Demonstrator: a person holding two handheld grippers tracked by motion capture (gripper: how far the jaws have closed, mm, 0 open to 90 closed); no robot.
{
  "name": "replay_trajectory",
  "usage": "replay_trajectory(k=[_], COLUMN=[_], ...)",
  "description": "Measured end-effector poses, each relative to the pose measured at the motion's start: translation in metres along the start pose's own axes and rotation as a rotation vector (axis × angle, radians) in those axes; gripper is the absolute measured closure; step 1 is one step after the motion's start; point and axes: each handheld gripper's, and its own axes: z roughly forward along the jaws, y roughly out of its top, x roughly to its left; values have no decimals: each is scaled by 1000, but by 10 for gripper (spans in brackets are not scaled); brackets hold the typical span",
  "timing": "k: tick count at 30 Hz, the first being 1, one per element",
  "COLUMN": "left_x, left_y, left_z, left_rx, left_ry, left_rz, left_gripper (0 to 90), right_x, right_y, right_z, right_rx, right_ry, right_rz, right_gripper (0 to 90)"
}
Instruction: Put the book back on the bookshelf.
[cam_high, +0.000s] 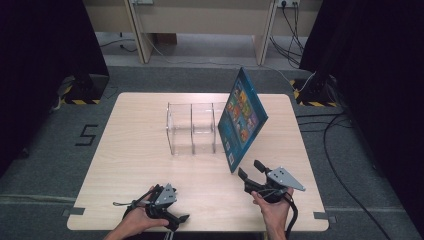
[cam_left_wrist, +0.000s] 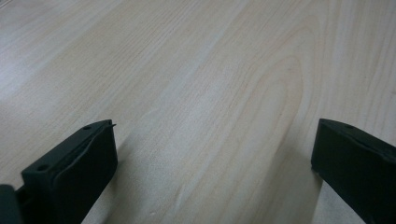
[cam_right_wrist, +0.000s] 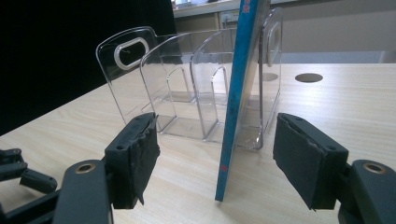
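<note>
You are working at a pale wooden table (cam_high: 150, 165) with rounded corners, its grain running in long light streaks. It stands on grey carpet (cam_high: 45, 165), where a black figure like a 5 (cam_high: 86, 135) is taped to your left. Black curtains (cam_high: 40, 45) close in both sides of the space. At their feet sit dark stand bases edged with yellow and black hazard tape (cam_high: 80, 101). Straight ahead you face a beige desk (cam_high: 200, 20) on slanted legs, with sockets on its upper edge. Black cables (cam_high: 340, 130) trail over the floor on your right. The light falls evenly, without hard shadows.
</note>
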Motion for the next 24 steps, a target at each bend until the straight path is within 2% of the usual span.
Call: replay_trajectory(k=[10, 24], left_x=[0, 0], left_y=[0, 0], left_z=[0, 0], left_rx=[0, 0], left_ry=[0, -2], left_rz=[0, 1], left_gripper=[0, 0], right_x=[-3, -2], right_y=[-5, -11], right_z=[-6, -17], right_rx=[41, 71], right_ry=[18, 52], right_rz=[-2, 1], right_gripper=[265, 243])
